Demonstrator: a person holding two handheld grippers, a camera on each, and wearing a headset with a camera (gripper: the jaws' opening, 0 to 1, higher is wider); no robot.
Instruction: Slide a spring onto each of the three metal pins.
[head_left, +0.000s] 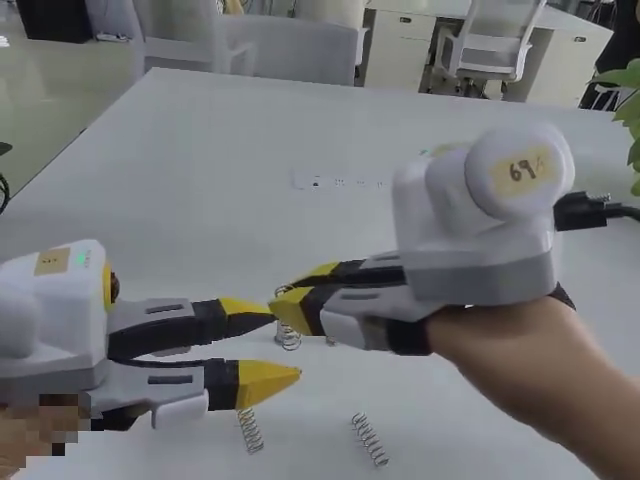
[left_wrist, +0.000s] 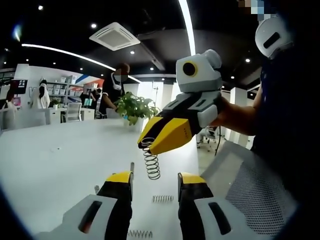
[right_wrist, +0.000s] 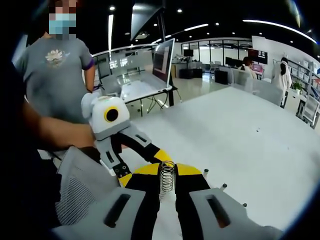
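Right gripper view, right gripper (right_wrist: 168, 171) fingers clamped on a spring (right_wrist: 167, 184), left gripper (head_left: 264, 346) fingers apart, empty, above the worktop (head_left: 200, 150)

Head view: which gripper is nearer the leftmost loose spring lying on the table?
Left. The left gripper has its open jaws hovering just above that loose spring. The right gripper, shut on a second spring, is farther back.

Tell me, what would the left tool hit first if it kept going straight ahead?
Probably the spring hanging from the right tool, which is shut on it. It sits in line ahead of the left tool, whose jaws stand open. How far ahead is hard to judge.
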